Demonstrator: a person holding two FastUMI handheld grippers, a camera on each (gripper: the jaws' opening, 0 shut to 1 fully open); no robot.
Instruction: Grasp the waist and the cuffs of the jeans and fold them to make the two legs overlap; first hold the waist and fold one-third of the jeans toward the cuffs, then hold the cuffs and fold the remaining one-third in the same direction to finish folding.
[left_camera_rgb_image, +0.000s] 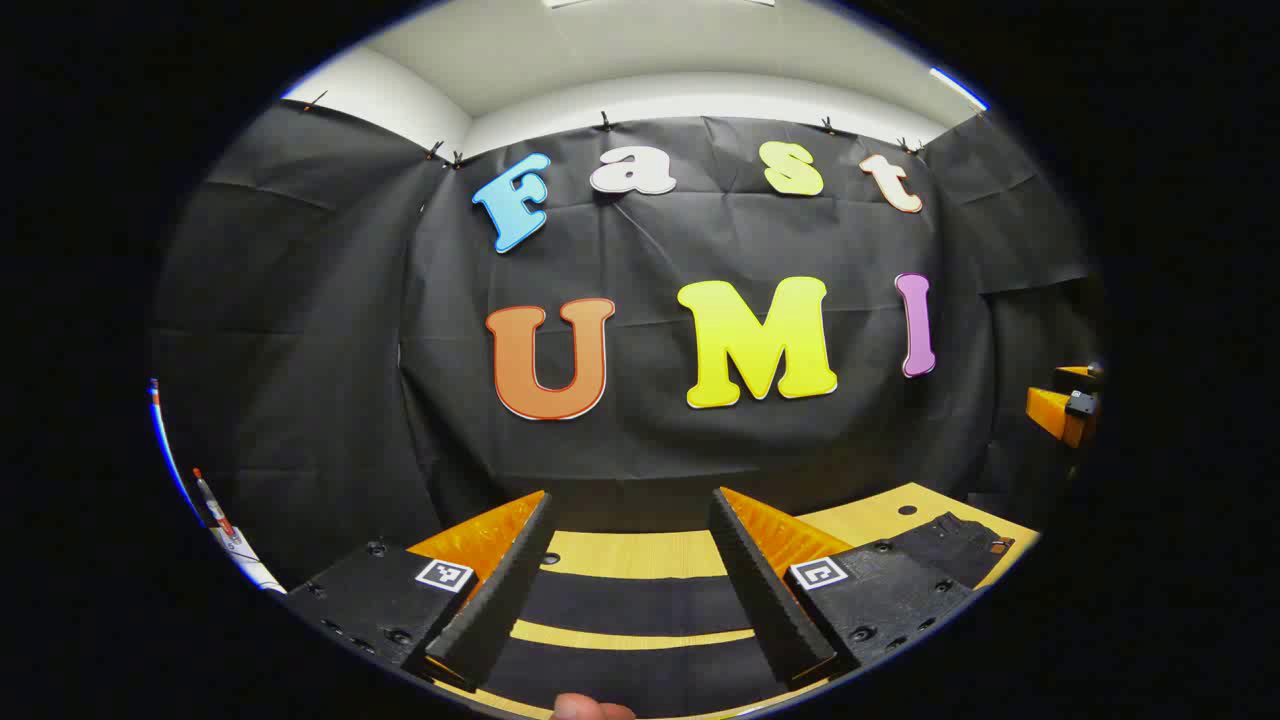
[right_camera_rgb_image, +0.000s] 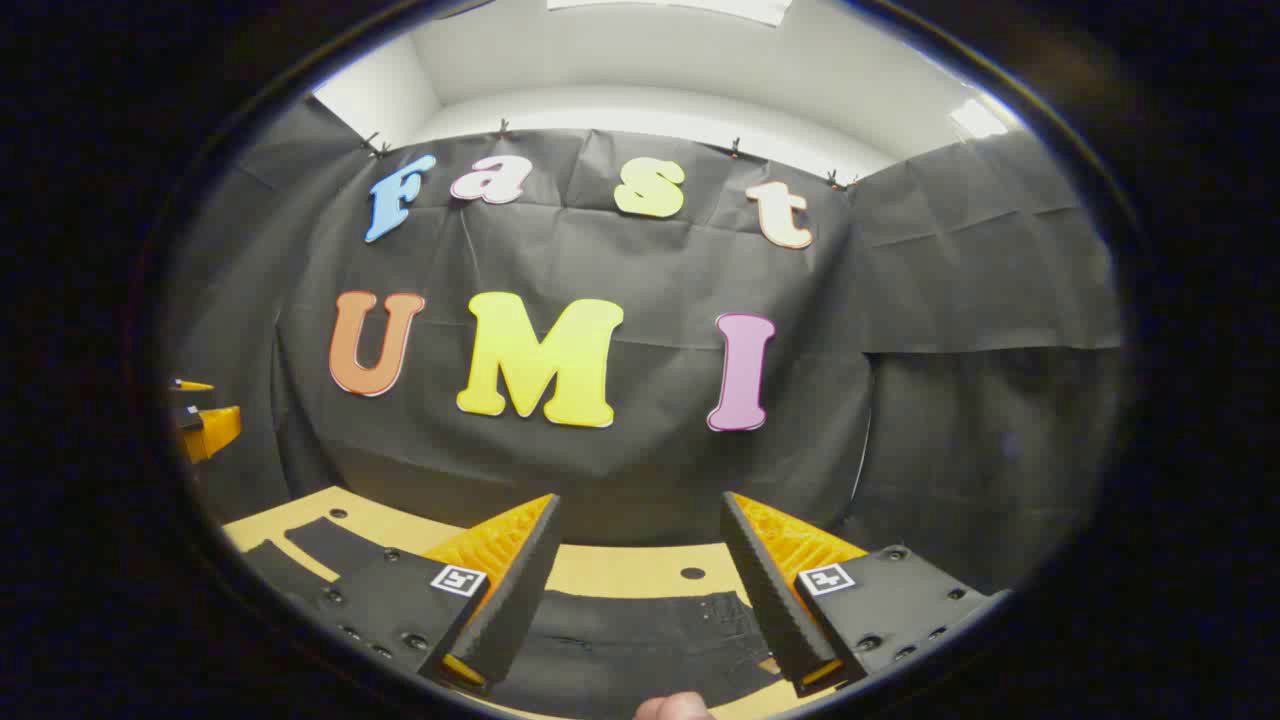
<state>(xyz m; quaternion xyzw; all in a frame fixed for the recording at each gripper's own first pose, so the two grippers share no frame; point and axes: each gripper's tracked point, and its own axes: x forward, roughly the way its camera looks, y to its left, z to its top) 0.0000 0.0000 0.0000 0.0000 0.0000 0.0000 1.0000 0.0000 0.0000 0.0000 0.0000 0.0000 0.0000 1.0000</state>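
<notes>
A fingertip (left_camera_rgb_image: 592, 709) shows at the very bottom edge of the left gripper view, just behind the left hand-held gripper (left_camera_rgb_image: 635, 580). That hand-held gripper is wide open, its two ridged black fingers (left_camera_rgb_image: 497, 600) spread apart with nothing between them. It hangs above the bench (left_camera_rgb_image: 640, 553), a light wooden surface.

The jeans (left_camera_rgb_image: 620, 605) are dark, nearly black, and lie flat on the bench. In the left gripper view they appear as dark bands crossing between the fingers, with strips of bare wood showing between the bands. A further part with seams and a small tab lies at the right, beyond the right-hand finger. Which end of the jeans this is cannot be told.

In the right gripper view another fingertip (right_camera_rgb_image: 672, 708) shows at the bottom edge. The right hand-held gripper (right_camera_rgb_image: 640, 585) is likewise wide open and holds nothing. Dark cloth of the jeans (right_camera_rgb_image: 620, 640) lies directly below and between its fingers (right_camera_rgb_image: 505, 605), not touched by them. More of the cloth extends to the left across the bench (right_camera_rgb_image: 640, 570).

An orange part of the other hand-held gripper shows at the far side edge of each view.
</notes>
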